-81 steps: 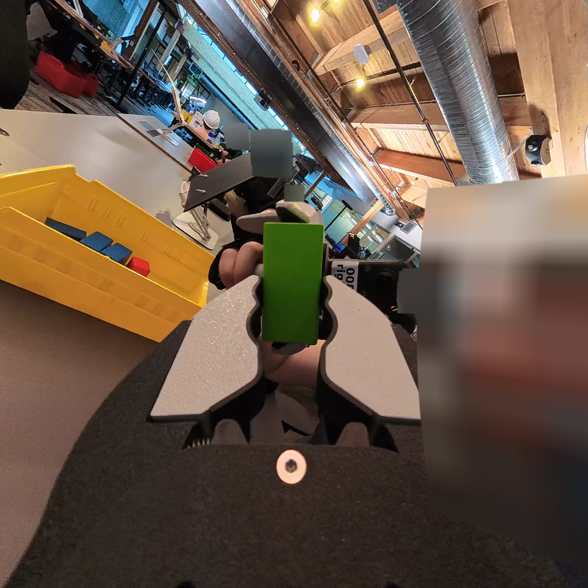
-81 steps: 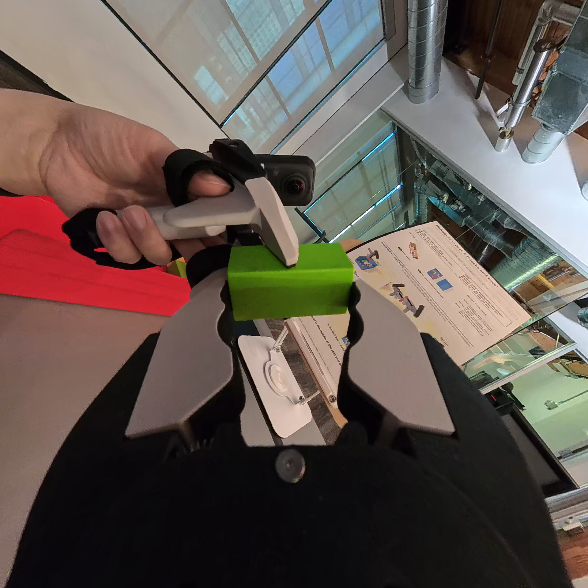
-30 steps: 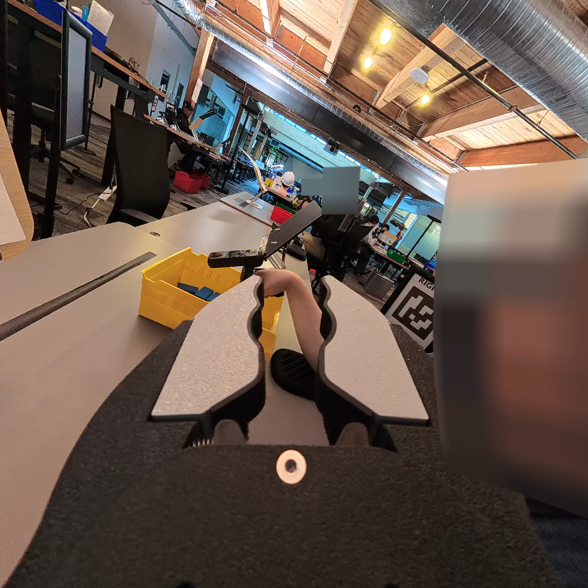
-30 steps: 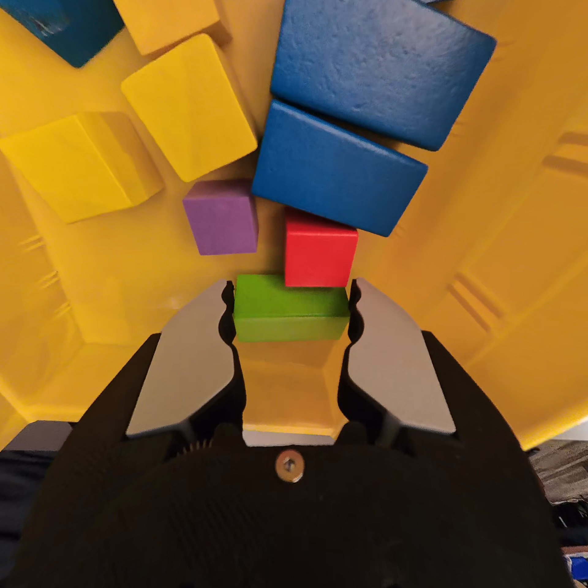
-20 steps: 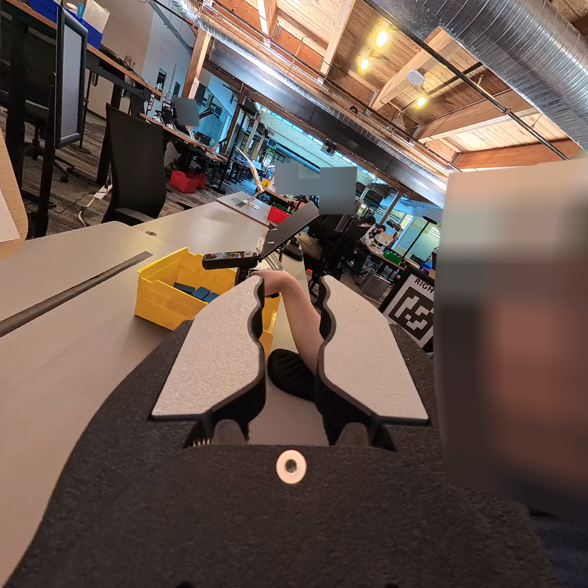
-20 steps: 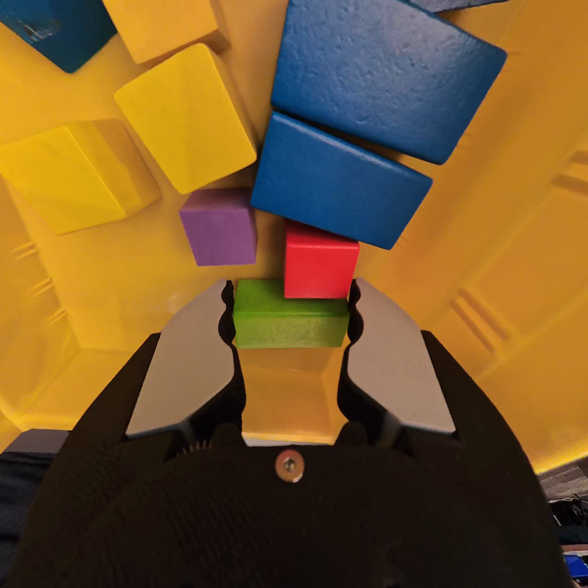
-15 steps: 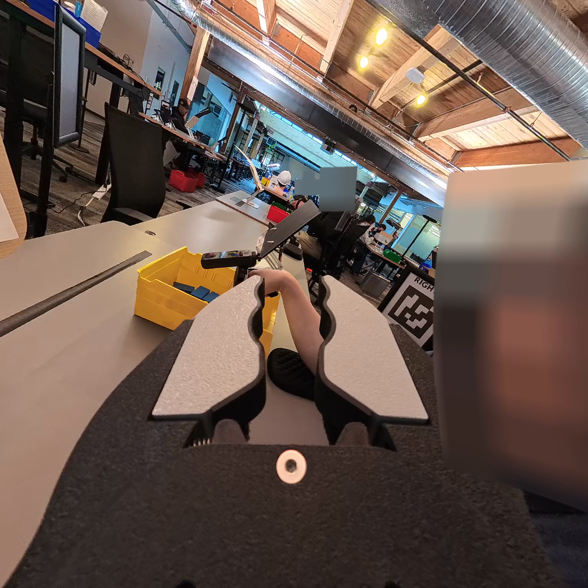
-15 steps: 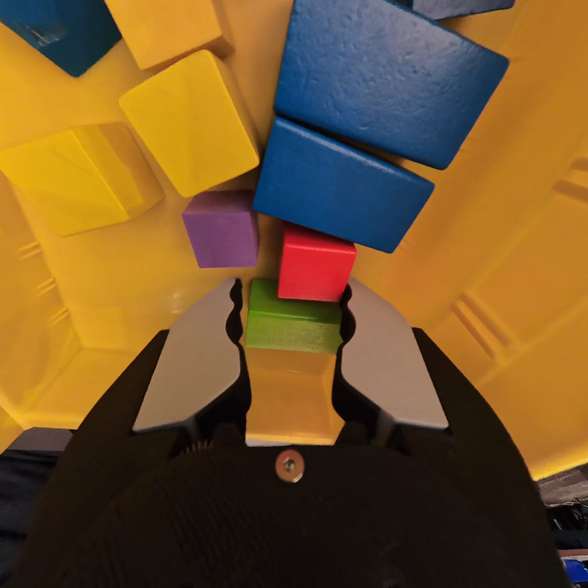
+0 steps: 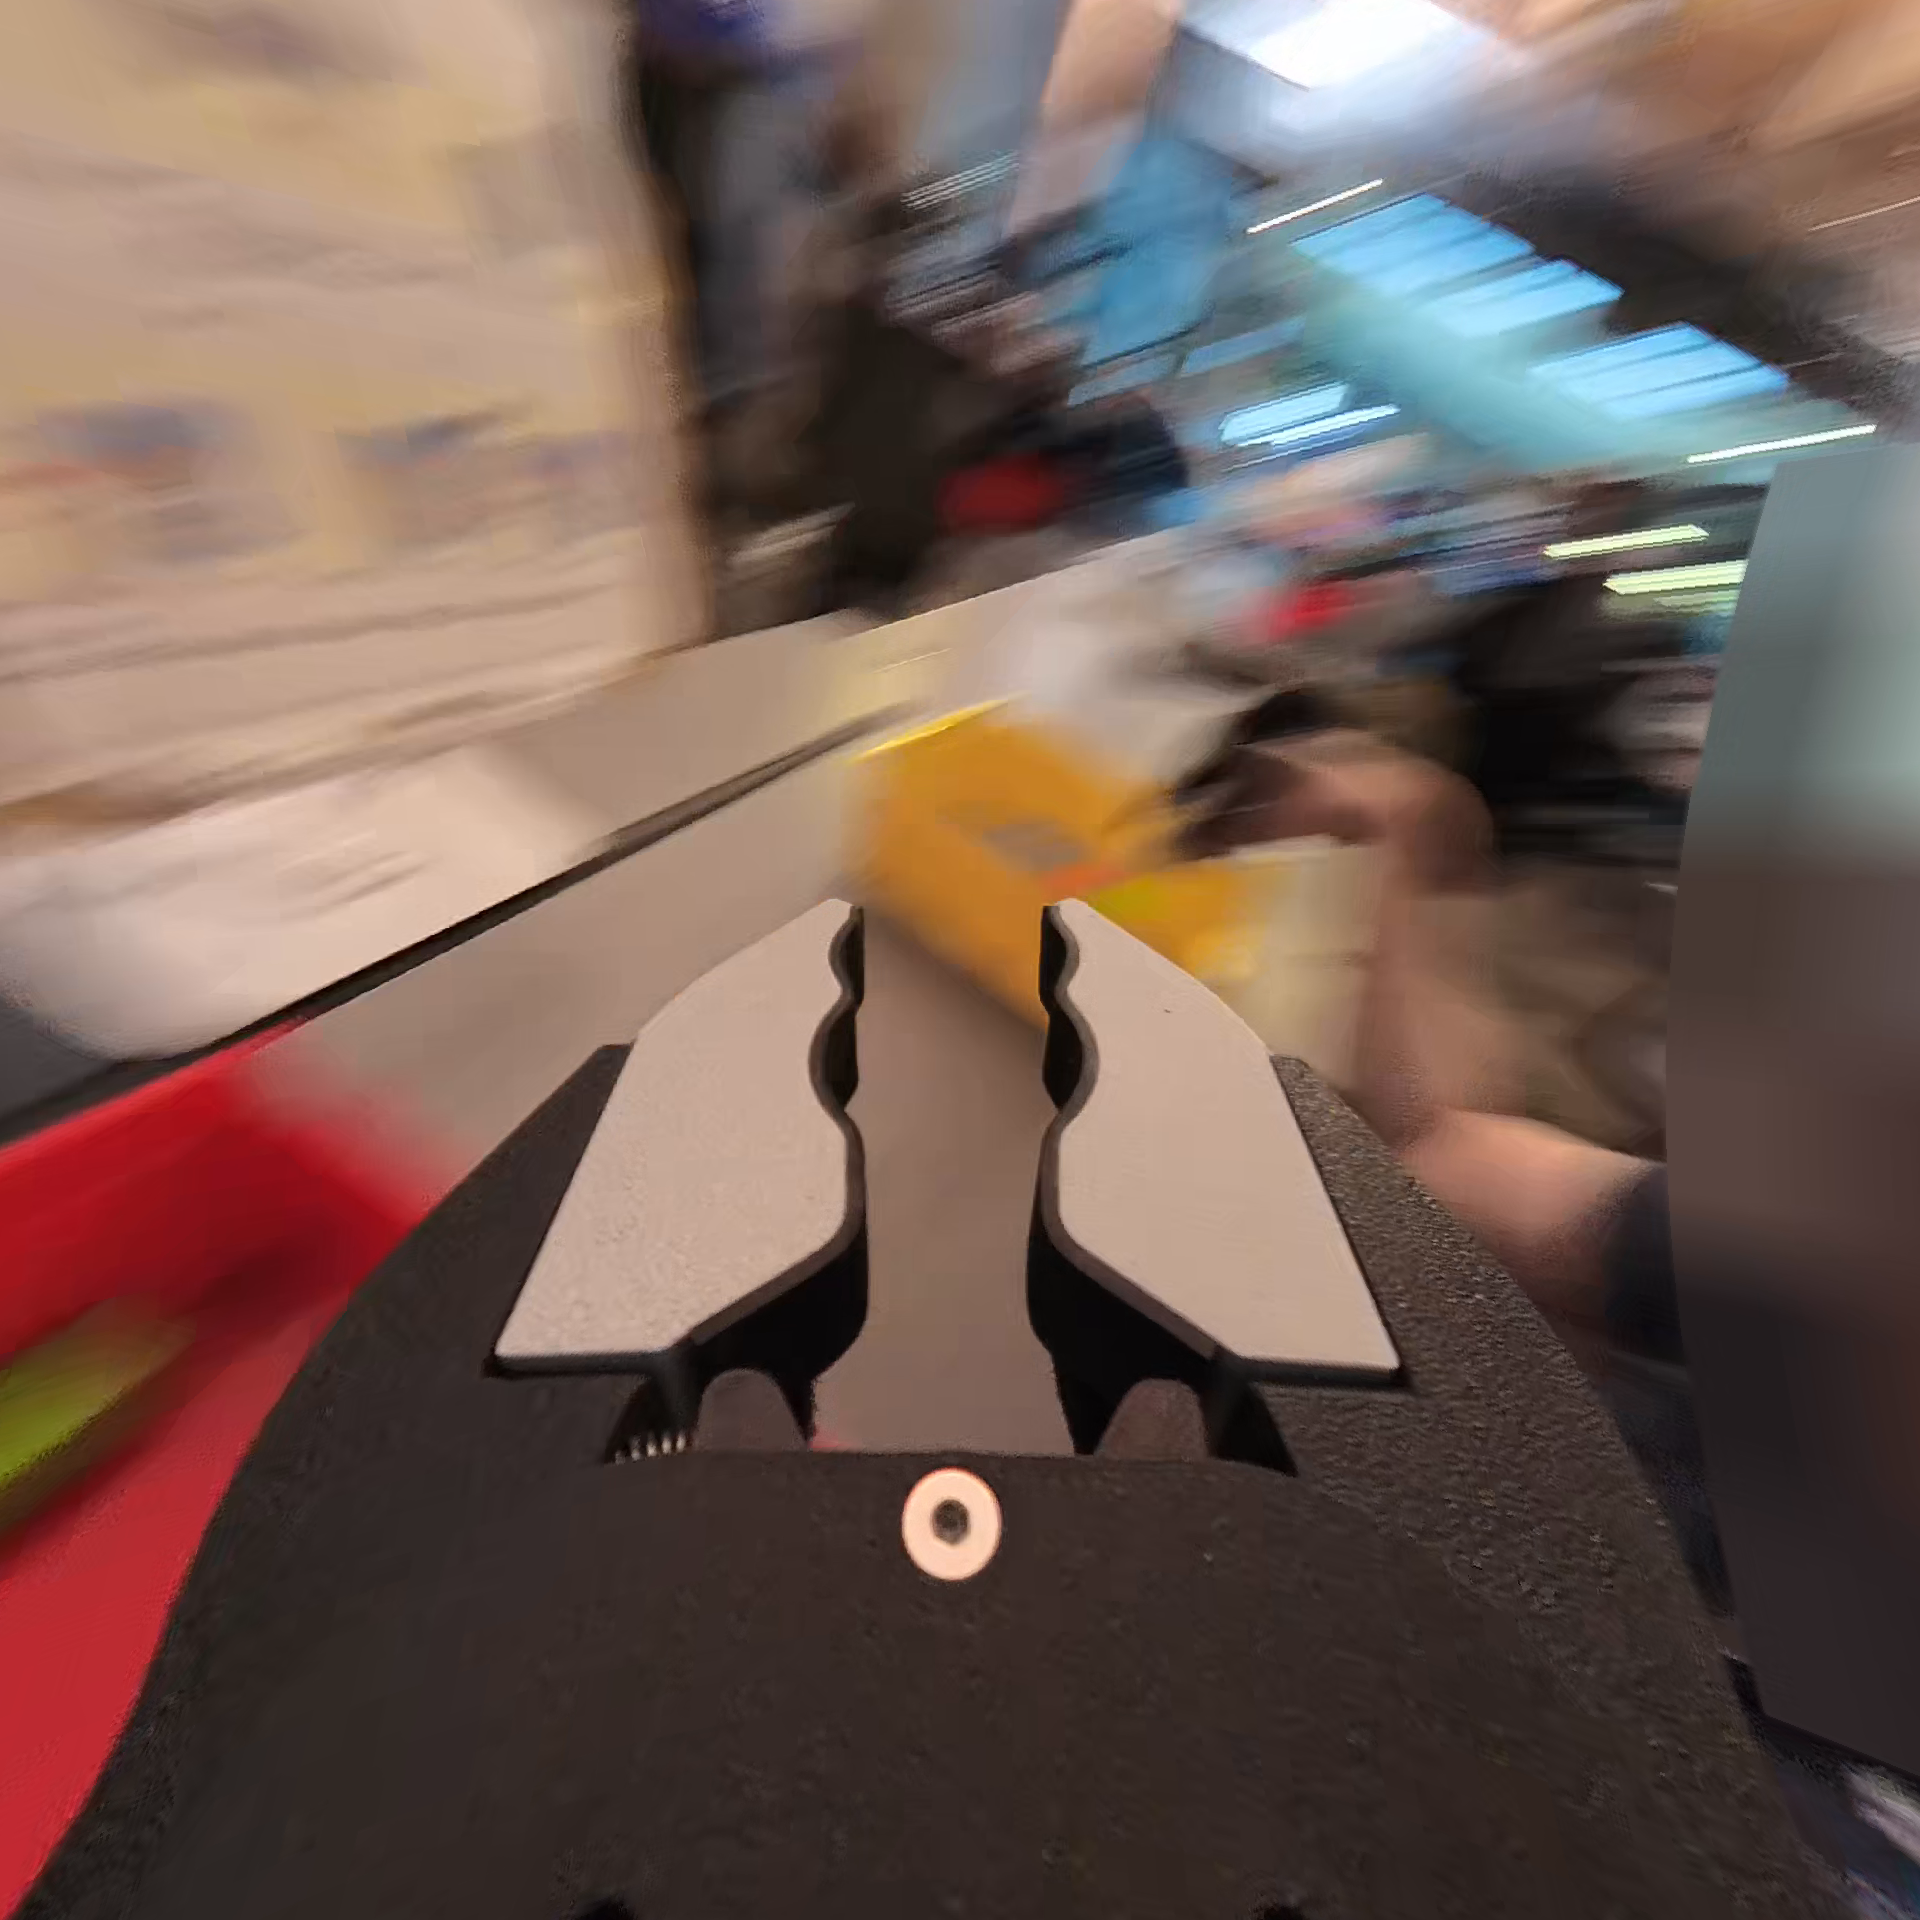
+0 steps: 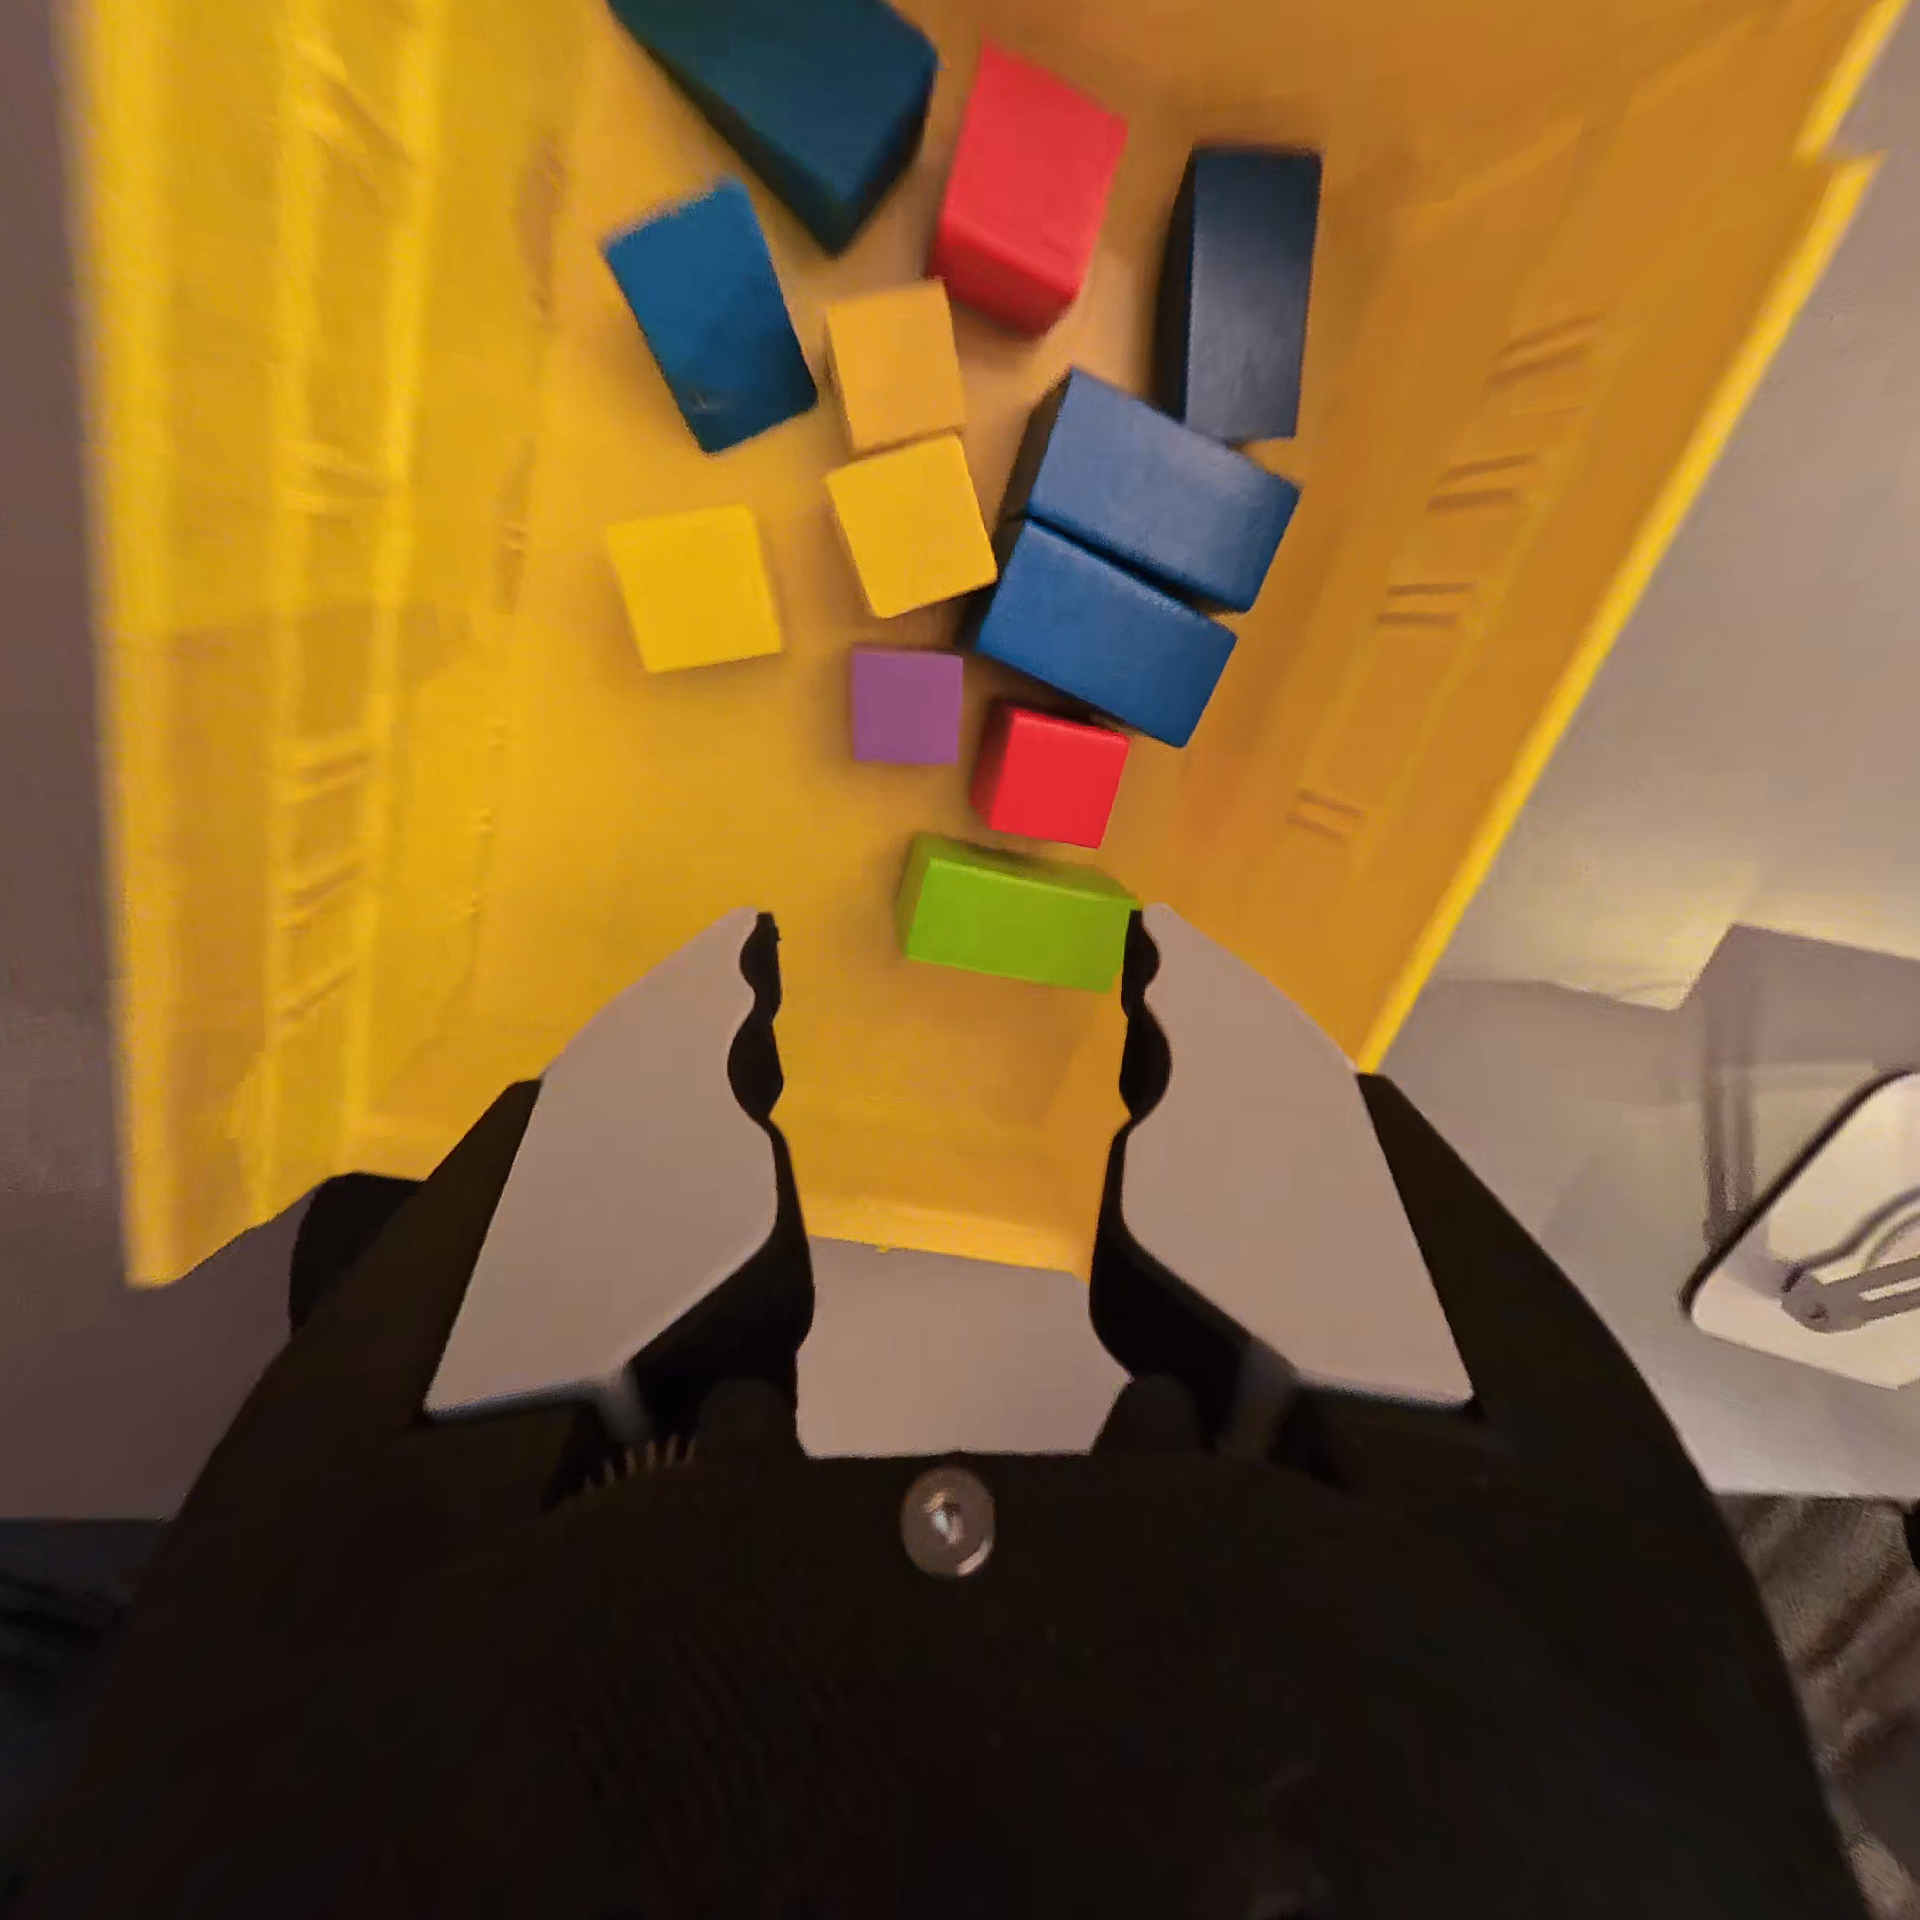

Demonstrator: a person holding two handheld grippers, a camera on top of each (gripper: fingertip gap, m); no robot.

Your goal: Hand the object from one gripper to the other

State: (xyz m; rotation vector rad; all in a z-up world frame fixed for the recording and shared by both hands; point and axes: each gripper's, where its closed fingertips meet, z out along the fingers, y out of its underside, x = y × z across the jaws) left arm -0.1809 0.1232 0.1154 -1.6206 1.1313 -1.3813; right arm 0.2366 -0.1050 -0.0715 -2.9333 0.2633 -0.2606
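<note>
Your right tool [image 10: 951, 920] gaped empty above the green block [image 10: 1013, 914] in the yellow bin [image 10: 416, 727]; left tool [image 9: 948, 914] part-open, empty. Fast swing risked clipping the bin.

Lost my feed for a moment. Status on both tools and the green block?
Right tool open, empty. Left tool open, empty, view blurred. Green block lying in yellow bin, by red cube. Nothing in the way.

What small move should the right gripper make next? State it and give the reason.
Probably lift the right gripper straight up and clear of the yellow bin. Its jaws stand open and empty, and the green block already lies on the bin floor beside the small red cube.
</note>
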